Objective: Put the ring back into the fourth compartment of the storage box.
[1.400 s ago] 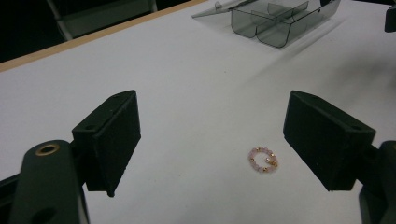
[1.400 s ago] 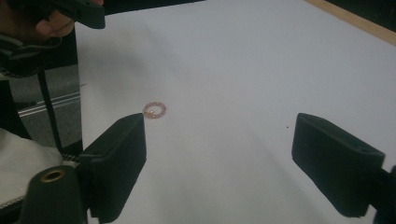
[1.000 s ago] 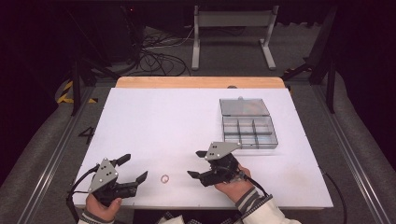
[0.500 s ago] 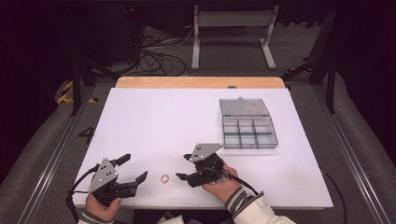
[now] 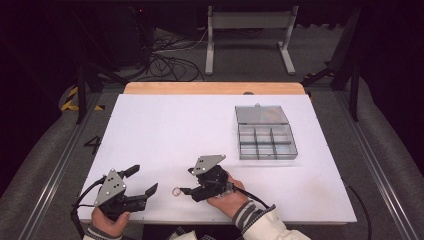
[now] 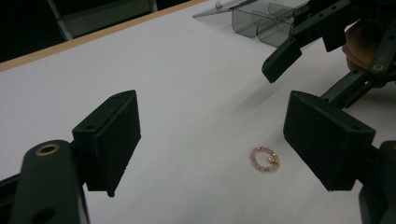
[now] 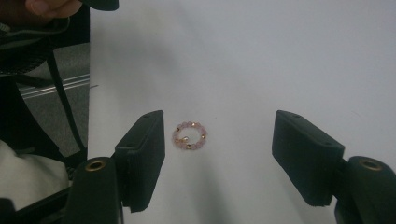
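Right gripper (image 5: pixel 184 190) has slid left across the white table (image 5: pixel 200 125) to the small pink beaded ring (image 5: pixel 176 191), jaws apart and just narrowing, ring ungripped beside one pad; left gripper (image 5: pixel 145 182) open, idle; pickup looks imminent.

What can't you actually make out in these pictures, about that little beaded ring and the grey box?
- Beaded ring: in the high view too small to show beads or colour.
- Compartment box: in the left gripper view cut off by the top edge; contents can't be told.
- Right gripper: in the high view, whether it touches the ring is unclear.
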Available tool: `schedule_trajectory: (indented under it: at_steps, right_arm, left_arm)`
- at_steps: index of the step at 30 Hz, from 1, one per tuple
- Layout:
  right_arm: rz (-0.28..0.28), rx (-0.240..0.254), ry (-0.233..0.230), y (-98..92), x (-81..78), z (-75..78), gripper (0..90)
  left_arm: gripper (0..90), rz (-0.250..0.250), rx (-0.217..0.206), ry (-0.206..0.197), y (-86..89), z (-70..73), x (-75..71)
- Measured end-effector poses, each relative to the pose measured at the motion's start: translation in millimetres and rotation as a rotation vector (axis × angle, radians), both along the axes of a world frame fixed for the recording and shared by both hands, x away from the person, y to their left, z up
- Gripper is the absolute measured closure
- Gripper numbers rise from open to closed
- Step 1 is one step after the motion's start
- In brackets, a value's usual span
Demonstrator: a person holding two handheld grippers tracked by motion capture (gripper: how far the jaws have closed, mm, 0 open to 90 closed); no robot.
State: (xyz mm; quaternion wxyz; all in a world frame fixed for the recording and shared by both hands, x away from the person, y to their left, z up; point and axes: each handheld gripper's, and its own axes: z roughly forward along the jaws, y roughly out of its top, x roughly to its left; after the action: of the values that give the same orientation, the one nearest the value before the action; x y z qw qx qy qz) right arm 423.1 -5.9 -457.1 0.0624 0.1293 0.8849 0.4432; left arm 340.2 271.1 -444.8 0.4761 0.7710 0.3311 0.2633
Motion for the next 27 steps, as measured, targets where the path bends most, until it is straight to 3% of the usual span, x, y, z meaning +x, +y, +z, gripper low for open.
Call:
schedule_trajectory:
  at_steps: [27]
  right_arm:
    - [0.032,-0.062,0.026,35.9,4.1,-25.7,35.5]
  left_arm:
    - [19.6,-0.003,-0.001,0.002,0.6,0.0,0.4]
